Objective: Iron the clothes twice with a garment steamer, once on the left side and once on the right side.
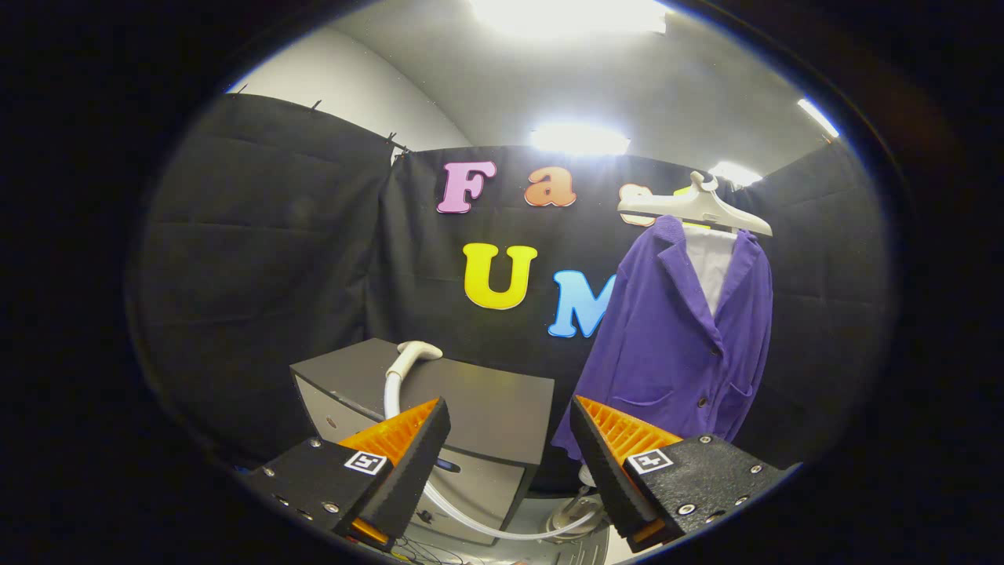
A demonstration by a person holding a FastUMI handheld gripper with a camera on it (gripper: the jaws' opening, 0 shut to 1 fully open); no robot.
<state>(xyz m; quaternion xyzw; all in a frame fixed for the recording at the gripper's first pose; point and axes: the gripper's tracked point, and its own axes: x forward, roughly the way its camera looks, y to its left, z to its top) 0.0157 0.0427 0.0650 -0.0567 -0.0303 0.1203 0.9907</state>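
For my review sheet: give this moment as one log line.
gripper: open, holding nothing | steamer head: on grey cabinet, beyond fingers | purple jacket: on hanger | ironing: not started

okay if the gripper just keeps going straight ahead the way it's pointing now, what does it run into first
Probably the dark cabinet, near its right end. The open gripper has its fingers apart, holding nothing. The steamer head sits left of that line and the purple jacket right. Depth is unclear.
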